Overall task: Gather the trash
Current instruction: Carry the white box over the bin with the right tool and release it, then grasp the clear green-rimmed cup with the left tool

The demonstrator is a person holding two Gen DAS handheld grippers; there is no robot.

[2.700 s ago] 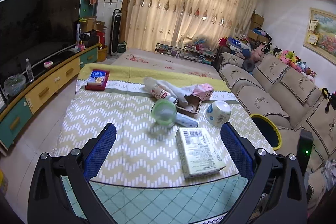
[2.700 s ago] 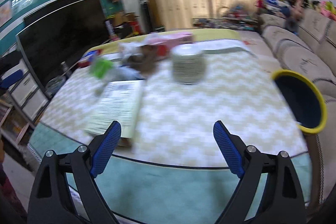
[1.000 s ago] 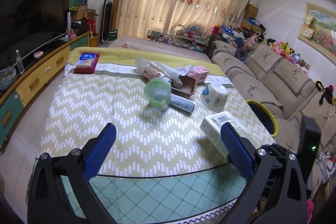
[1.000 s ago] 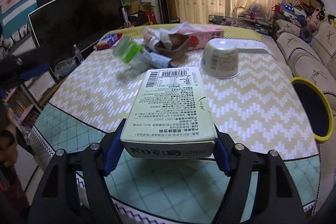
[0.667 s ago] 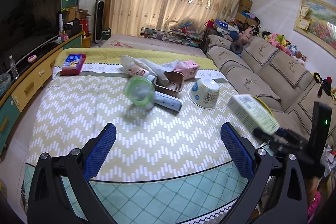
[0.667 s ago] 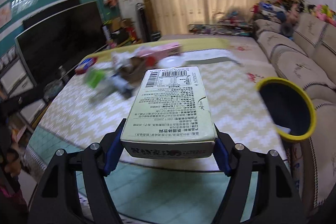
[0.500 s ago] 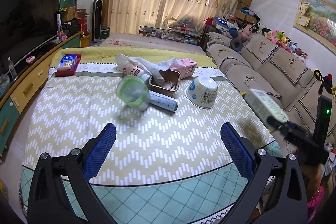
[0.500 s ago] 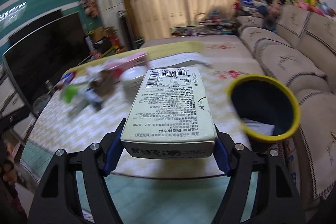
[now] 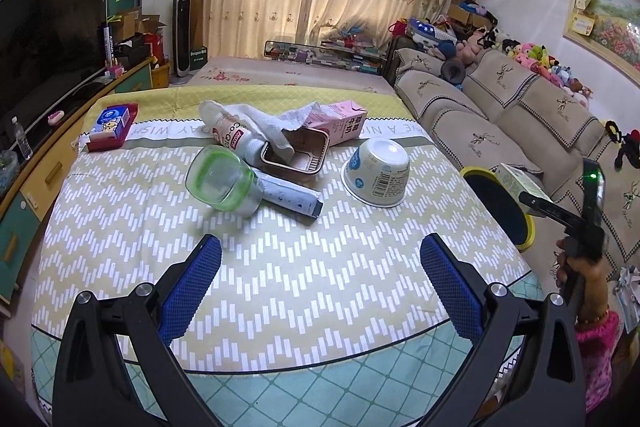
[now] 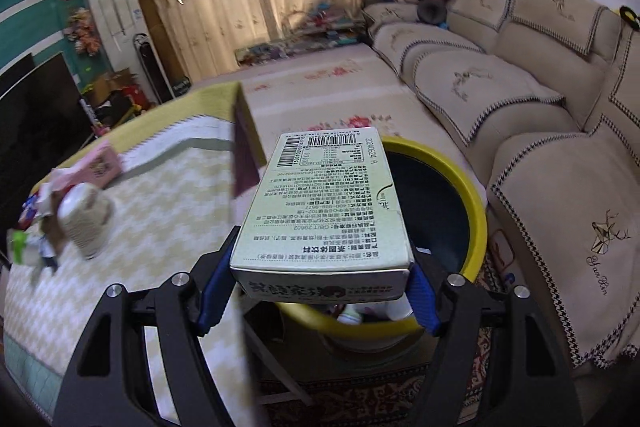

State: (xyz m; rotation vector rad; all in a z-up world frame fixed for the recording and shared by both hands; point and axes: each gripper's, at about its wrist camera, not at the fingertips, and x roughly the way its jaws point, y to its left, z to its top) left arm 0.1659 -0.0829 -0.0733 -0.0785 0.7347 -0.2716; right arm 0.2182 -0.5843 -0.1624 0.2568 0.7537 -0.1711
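My right gripper point(image 10: 320, 287) is shut on a pale green carton box point(image 10: 326, 203) and holds it over the yellow-rimmed trash bin point(image 10: 472, 203), which stands off the table's right edge. The left wrist view shows the box point(image 9: 516, 183) above the bin point(image 9: 528, 227). My left gripper point(image 9: 320, 283) is open and empty above the table's near part. On the table lie a green-rimmed cup point(image 9: 220, 183), a white tub point(image 9: 378, 173), a brown tray point(image 9: 296, 155), a bottle point(image 9: 234, 137), a pink carton point(image 9: 344, 121) and a grey wrapper point(image 9: 290, 195).
A red and blue pack point(image 9: 112, 127) lies at the table's far left. A beige sofa point(image 10: 520, 107) runs along the right, close behind the bin. A TV cabinet point(image 9: 36, 163) stands on the left. Some trash lies inside the bin point(image 10: 360, 313).
My right gripper took hold of the box on the table, lifted it and carried it right, over the bin. My left gripper stayed open and drifted slightly.
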